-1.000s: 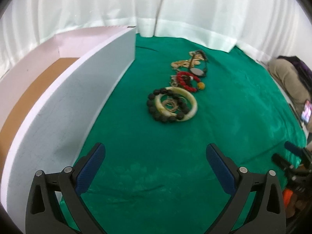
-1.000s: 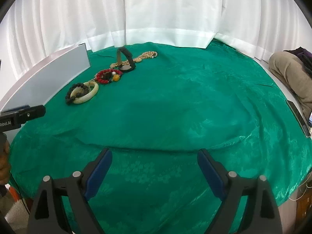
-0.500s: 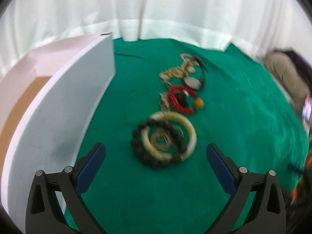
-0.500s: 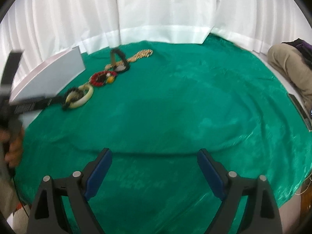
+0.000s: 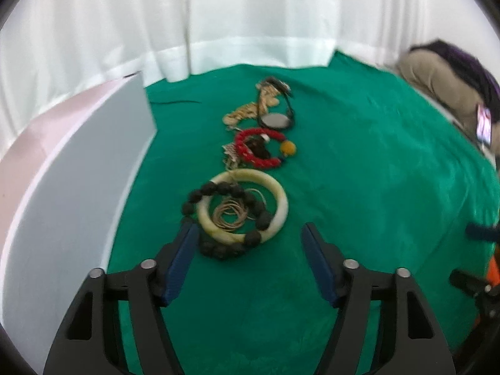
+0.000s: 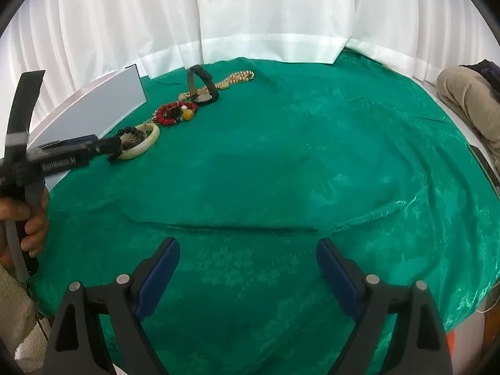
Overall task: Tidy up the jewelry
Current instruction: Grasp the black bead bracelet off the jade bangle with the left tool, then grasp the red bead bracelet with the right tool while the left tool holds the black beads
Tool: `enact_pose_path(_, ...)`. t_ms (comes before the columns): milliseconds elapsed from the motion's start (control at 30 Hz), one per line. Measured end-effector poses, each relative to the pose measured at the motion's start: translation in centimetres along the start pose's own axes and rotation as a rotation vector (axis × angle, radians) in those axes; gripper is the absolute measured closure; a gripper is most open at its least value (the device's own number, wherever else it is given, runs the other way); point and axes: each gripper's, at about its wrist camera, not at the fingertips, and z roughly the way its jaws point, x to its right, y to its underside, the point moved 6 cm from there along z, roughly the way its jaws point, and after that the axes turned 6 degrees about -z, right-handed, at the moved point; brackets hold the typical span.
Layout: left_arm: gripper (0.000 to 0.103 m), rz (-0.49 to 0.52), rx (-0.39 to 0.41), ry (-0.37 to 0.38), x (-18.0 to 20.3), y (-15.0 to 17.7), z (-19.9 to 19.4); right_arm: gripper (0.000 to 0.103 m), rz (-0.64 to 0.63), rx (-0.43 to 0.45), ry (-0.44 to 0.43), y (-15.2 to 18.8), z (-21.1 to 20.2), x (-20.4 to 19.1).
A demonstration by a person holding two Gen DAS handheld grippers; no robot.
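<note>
The left gripper (image 5: 248,243) hung low over the green cloth (image 5: 359,187), its jaws apart and empty, with the nearest pile just ahead of the fingertips. That pile was a cream bangle (image 5: 275,193) with a black bead bracelet (image 5: 225,189) draped across it and a coil of thin wire hoops (image 5: 231,215) lying inside the ring.

The bangle looked rigid and smooth — likely to slip unless pinched across its band at the bare right side. The beads looked strung and floppy; they would probably sag and drag the hoops along if lifted together.

Farther back in the same row lay a red bead bracelet (image 5: 259,151) with an amber bead, then a black-strapped watch (image 5: 276,120) beside a gold chain (image 5: 247,112). A white box (image 5: 78,181) stood just left of the row, its wall close to the left finger — the likeliest thing to bump.

The right gripper (image 6: 248,268) was open too, holding nothing, well apart from the jewelry.
</note>
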Motion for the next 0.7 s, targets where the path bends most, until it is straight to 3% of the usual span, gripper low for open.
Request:
enact_pose_path(100, 0.057, 0.028, -0.048, 0.006, 0.2, 0.3, 1.1, 0.012, -0.005, 0.003, 0.001, 0.0, -0.2, -0.2)
enact_pose_path(200, 0.059, 0.057, -0.056, -0.032, 0.1, 0.6, 1.5, 0.012, 0.004, 0.007, 0.002, 0.0, -0.3, 0.0)
enact_pose_path(267, 0.071, 0.052, -0.06, -0.04, -0.1, 0.6, 1.5, 0.012, 0.013, 0.008, 0.002, 0.0, -0.3, 0.1)
enact_pose_path(300, 0.086, 0.046, -0.063, -0.037, -0.3, 0.5, 1.4, 0.012, 0.015, 0.006, 0.001, 0.0, -0.2, 0.2)
enact_pose_path(333, 0.089, 0.034, -0.074, -0.019, -0.5, 0.6, 1.3, 0.012, 0.017, 0.004, -0.001, -0.1, -0.1, 0.2)
enact_pose_path(533, 0.094, -0.051, -0.066, 0.088, -0.2, 0.7, -1.3, 0.012, 0.012, 0.012, -0.002, 0.0, -0.4, 0.1)
enact_pose_path(700, 0.094, -0.216, -0.043, 0.197, -1.0, 1.0, -5.3, 0.012, 0.022, 0.012, -0.005, 0.0, -0.4, 0.3)
